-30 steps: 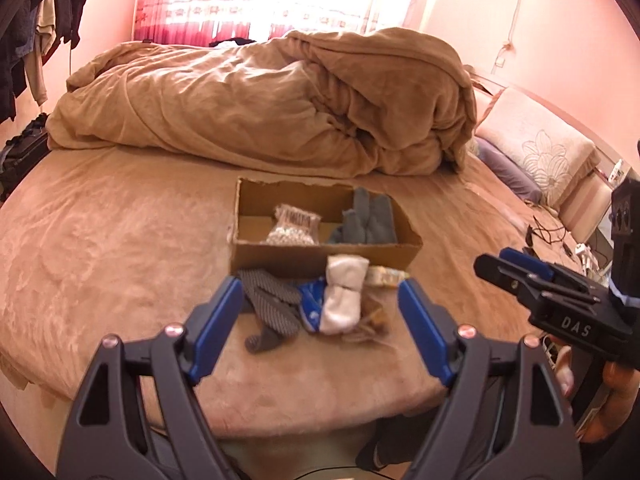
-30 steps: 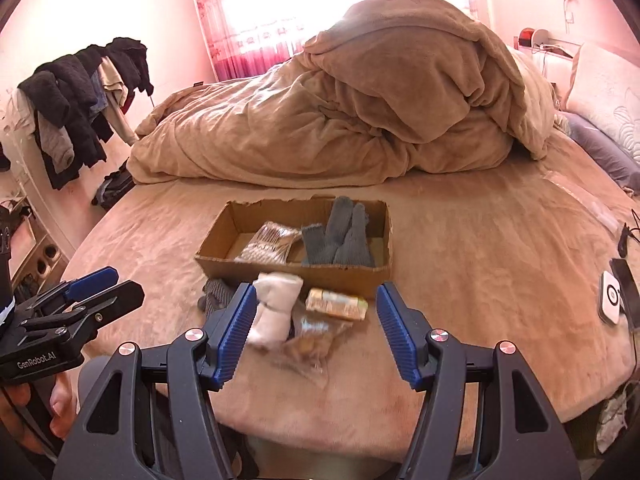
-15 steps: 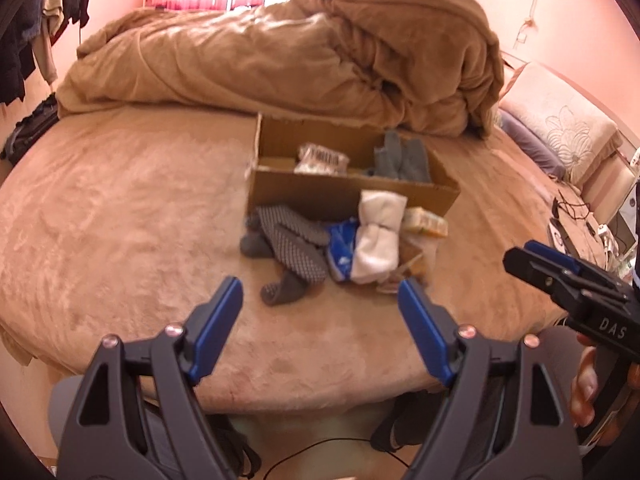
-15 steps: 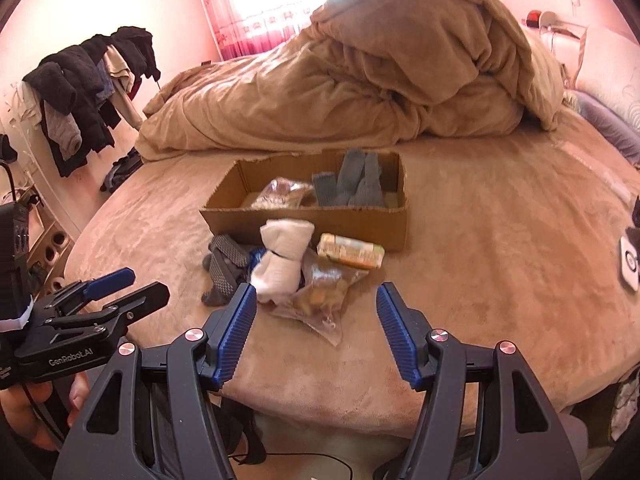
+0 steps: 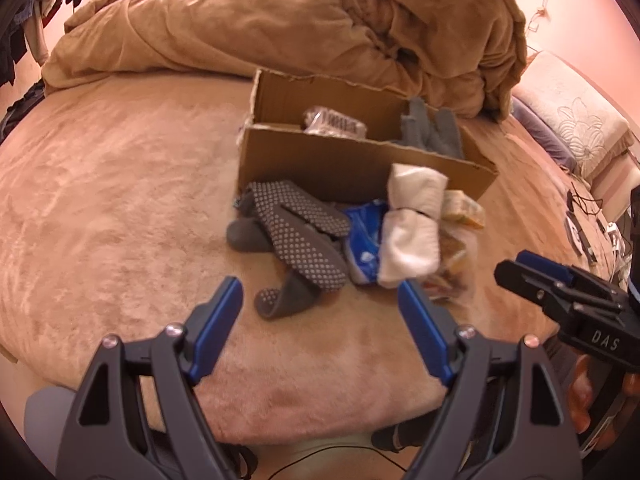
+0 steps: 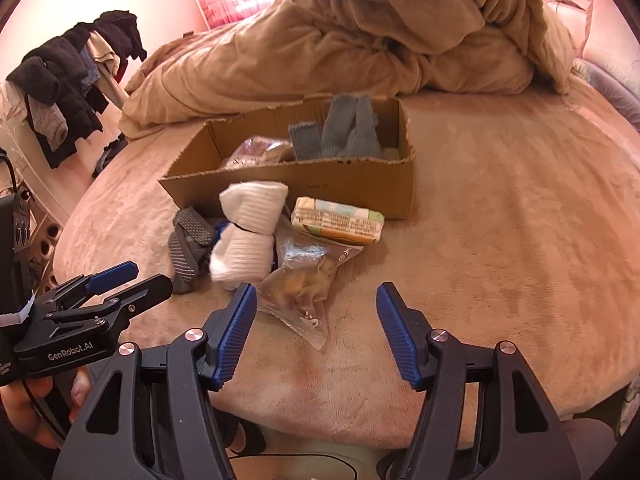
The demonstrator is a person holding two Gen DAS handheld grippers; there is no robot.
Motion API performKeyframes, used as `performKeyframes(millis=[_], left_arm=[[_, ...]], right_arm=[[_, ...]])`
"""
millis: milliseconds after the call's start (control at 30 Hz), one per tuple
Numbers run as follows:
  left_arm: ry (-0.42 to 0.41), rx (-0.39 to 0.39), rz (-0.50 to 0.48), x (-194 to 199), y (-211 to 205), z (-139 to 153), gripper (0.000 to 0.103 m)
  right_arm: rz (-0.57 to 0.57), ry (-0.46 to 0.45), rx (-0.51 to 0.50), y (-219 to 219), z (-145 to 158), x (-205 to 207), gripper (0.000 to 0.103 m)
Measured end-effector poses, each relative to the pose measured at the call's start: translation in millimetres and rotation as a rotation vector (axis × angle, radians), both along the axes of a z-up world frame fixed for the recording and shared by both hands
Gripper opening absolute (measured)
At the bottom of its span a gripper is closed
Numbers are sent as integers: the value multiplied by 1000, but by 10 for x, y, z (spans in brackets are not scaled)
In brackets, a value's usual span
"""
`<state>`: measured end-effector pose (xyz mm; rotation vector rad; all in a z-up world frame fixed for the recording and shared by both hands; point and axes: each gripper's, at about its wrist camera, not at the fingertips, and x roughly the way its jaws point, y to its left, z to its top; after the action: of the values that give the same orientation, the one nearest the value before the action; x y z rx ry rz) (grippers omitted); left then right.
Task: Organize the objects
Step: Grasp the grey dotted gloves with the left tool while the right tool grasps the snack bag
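Note:
A cardboard box (image 5: pixel 360 164) (image 6: pixel 360 180) sits on the bed and holds grey socks (image 6: pixel 344 132) and a clear packet (image 6: pixel 256 152). In front of it lie grey dotted socks (image 5: pixel 300 240) (image 6: pixel 188 248), a rolled white sock pair (image 5: pixel 412 232) (image 6: pixel 248 232), a blue packet (image 5: pixel 362 244), a wrapped bar (image 6: pixel 336 220) and a clear snack bag (image 6: pixel 304 280). My left gripper (image 5: pixel 320 312) is open, just short of the dotted socks. My right gripper (image 6: pixel 316 316) is open, with the snack bag's near end between its fingertips.
A heaped tan duvet (image 5: pixel 280 20) lies behind the box. The tan bedspread (image 6: pixel 520 240) ends in a near edge under both grippers. Clothes hang at the left (image 6: pixel 68 92). A pillow (image 5: pixel 572 112) and cables lie at the right.
Both grippers have moved forward and down toward the pile in front of the box. Both stay open.

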<state>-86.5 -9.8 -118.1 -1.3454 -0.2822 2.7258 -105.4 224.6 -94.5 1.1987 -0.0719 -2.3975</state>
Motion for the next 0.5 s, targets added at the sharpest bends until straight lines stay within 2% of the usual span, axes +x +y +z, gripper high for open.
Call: performKeyframes(millis=[500], left_arm=[[-26,-8,22,-373,-121,-297,80]], right_arm=[[51,-53,2,-237,-297,-321,66]])
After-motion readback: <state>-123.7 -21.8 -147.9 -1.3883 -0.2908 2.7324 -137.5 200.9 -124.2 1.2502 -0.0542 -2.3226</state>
